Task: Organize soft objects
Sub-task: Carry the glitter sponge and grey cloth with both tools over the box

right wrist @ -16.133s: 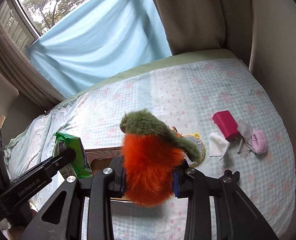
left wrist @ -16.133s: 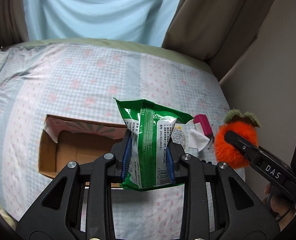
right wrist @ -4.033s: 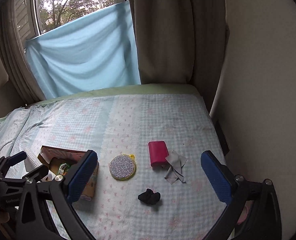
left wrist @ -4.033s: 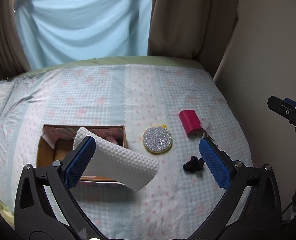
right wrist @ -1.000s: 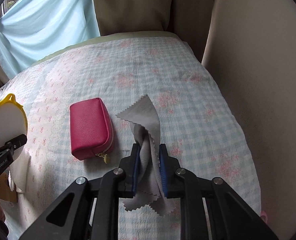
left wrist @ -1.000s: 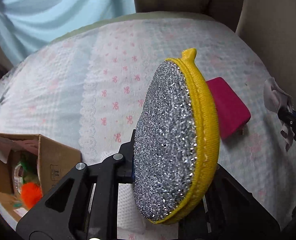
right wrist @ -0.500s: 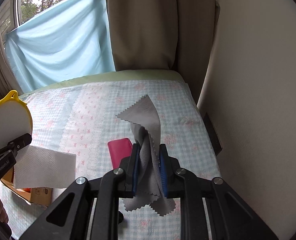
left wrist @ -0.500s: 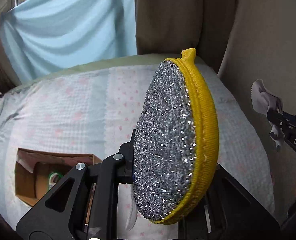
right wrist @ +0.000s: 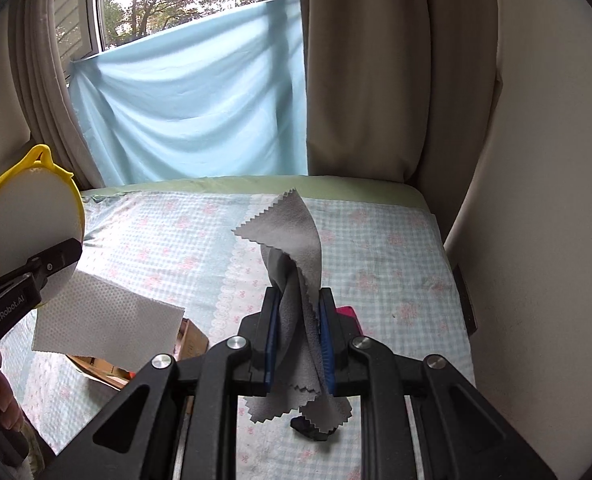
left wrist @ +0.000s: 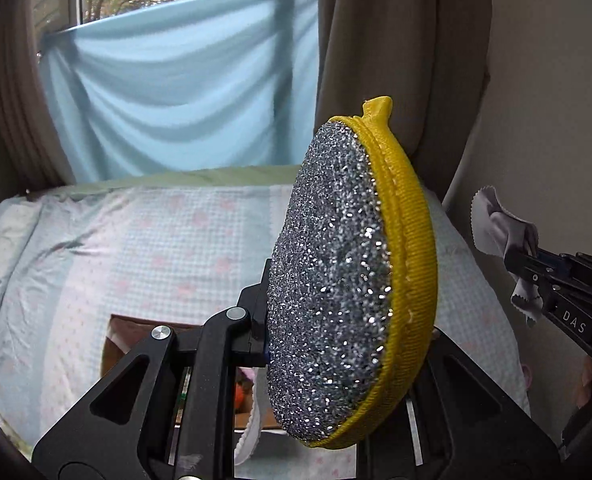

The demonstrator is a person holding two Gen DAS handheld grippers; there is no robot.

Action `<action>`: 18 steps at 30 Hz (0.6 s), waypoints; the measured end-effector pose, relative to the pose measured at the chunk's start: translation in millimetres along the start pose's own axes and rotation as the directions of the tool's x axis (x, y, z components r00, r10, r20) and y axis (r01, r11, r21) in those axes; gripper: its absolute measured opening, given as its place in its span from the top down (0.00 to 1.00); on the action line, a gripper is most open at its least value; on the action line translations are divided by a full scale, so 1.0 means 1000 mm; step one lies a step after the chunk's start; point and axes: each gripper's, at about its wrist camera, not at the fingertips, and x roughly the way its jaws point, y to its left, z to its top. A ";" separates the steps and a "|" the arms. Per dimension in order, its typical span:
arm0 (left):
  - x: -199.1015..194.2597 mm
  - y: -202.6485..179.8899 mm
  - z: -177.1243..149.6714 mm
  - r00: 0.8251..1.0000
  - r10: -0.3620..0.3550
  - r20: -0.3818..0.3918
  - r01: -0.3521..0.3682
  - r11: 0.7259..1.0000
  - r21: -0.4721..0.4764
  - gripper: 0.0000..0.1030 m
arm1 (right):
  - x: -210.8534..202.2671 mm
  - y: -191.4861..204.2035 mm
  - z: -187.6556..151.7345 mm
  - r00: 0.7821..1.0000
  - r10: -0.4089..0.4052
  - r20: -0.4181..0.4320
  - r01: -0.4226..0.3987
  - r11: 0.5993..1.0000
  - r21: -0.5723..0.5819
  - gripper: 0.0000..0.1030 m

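My left gripper [left wrist: 336,344] is shut on a round scrub pad [left wrist: 348,280], silver glitter face with a yellow rim, held high above the bed; the pad also shows in the right wrist view [right wrist: 27,220]. My right gripper [right wrist: 296,340] is shut on a grey zigzag-edged cloth [right wrist: 291,248], also raised; the cloth also shows in the left wrist view [left wrist: 496,228]. An open cardboard box [left wrist: 135,336] lies on the bed below the left gripper, with an orange plush partly visible inside. A white textured cloth [right wrist: 103,320] hangs over the box.
A magenta pouch [right wrist: 348,314] and a small black item [right wrist: 312,432] lie on the checked bedspread [right wrist: 376,260], mostly hidden behind my right gripper. A wall [right wrist: 536,200] runs along the bed's right side; curtains [right wrist: 376,60] and a window stand behind.
Both grippers have risen and tilted upward with their loads still held. The bed and box sit lower in both views and more window shows.
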 end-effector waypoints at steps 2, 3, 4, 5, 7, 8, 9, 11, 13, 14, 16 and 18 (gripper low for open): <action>-0.012 0.018 -0.001 1.000 0.011 0.004 -0.011 1.000 -0.001 0.86 | -0.006 0.023 0.002 1.000 0.021 -0.004 -0.021 1.000 -0.016 0.84; -0.017 0.028 -0.001 1.000 0.016 0.003 -0.016 1.000 0.000 0.86 | -0.008 0.035 0.004 0.999 0.032 -0.003 -0.032 0.999 -0.022 0.84; -0.020 0.039 -0.003 1.000 0.020 -0.001 -0.020 1.000 0.001 0.86 | -0.009 0.047 0.005 0.999 0.041 -0.004 -0.041 0.999 -0.029 0.84; -0.022 0.049 -0.005 1.000 0.021 -0.007 -0.021 1.000 0.001 0.86 | -0.009 0.059 0.006 0.999 0.049 -0.008 -0.050 0.998 -0.035 0.84; -0.023 0.071 -0.009 0.999 0.020 -0.025 -0.020 1.000 -0.001 0.86 | -0.009 0.086 0.006 0.998 0.067 -0.018 -0.068 0.997 -0.038 0.84; -0.024 0.082 -0.012 0.999 0.019 -0.036 -0.019 1.000 -0.003 0.86 | -0.005 0.098 0.007 0.997 0.073 -0.029 -0.074 0.997 -0.038 0.84; -0.023 0.094 -0.014 0.999 0.017 -0.047 -0.017 1.000 -0.005 0.86 | -0.002 0.109 0.007 0.996 0.078 -0.038 -0.080 0.996 -0.036 0.84; -0.019 0.117 -0.019 0.997 0.012 -0.072 -0.013 1.000 -0.009 0.86 | 0.003 0.135 0.006 0.994 0.091 -0.057 -0.093 0.995 -0.028 0.84; -0.011 0.139 -0.024 0.995 0.001 -0.097 -0.002 1.000 -0.013 0.86 | 0.013 0.157 0.004 0.992 0.095 -0.077 -0.097 0.995 -0.020 0.84; -0.007 0.151 -0.027 0.994 -0.004 -0.108 0.002 1.000 -0.011 0.86 | 0.018 0.168 0.002 0.991 0.098 -0.089 -0.100 0.995 -0.013 0.84; 0.002 0.169 -0.034 0.991 -0.013 -0.130 0.013 1.000 -0.002 0.86 | 0.028 0.189 -0.001 0.990 0.096 -0.107 -0.097 0.995 -0.003 0.84; 0.012 0.183 -0.041 0.988 -0.018 -0.156 0.020 1.000 0.015 0.86 | 0.036 0.206 -0.009 0.988 0.089 -0.124 -0.089 0.996 0.007 0.84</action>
